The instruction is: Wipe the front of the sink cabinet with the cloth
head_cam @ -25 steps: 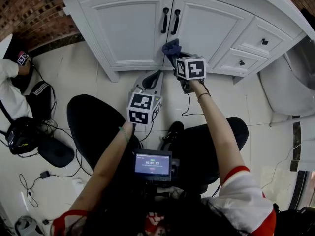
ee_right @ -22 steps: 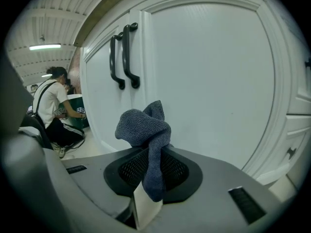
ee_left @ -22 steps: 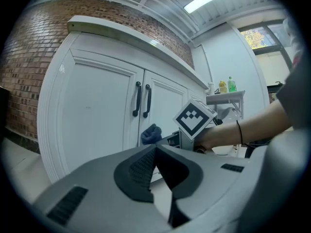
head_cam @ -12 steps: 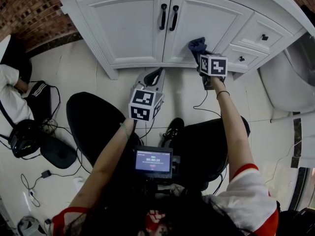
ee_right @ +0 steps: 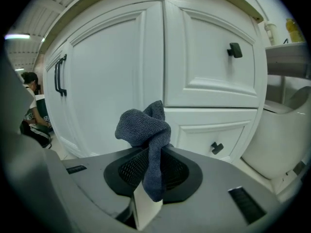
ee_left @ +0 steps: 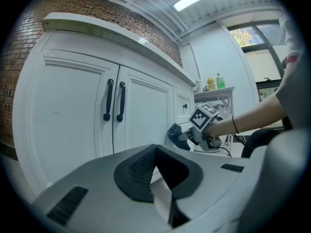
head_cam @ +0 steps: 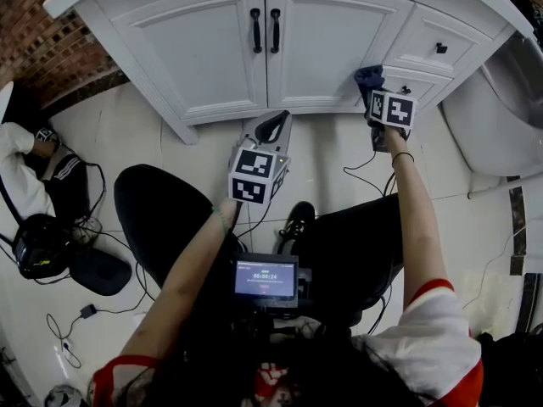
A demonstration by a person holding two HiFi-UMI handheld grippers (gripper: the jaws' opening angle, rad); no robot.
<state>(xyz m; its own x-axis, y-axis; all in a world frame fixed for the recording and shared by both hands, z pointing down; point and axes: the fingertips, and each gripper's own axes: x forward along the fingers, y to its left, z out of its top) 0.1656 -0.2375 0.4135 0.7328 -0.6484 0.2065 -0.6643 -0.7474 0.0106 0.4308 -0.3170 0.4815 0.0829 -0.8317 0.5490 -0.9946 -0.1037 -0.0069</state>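
Brick wall (head_cam: 51, 32) ran along the far left, with a person (head_cam: 19, 176) seated on the pale floor tiles (head_cam: 136, 125) below it, beside dark bags and cables. White sink cabinet (head_cam: 195, 53) filled the top of the head view; two black handles (head_cam: 265, 30) stood upright side by side where its two doors met. Left gripper (head_cam: 275, 127) hung low in front of the right-hand door, clear of the cabinet, its jaws pressed together with nothing between them (ee_left: 155, 152). A small lit screen (head_cam: 265, 280) sat at the person's chest. Further right, the right gripper (head_cam: 373, 91) was held out at arm's length, jaws pinched on a dark blue-grey cloth (ee_right: 144, 130). The cloth (head_cam: 367, 76) bunched up above the jaw tips, at the cabinet front on the upright strip between the right door and the stack of drawers, level with the lower drawer (ee_right: 214, 135); actual contact could not be confirmed. Each drawer carried one black knob (ee_right: 234, 50). A white toilet bowl (head_cam: 496, 117) stood at the far right.
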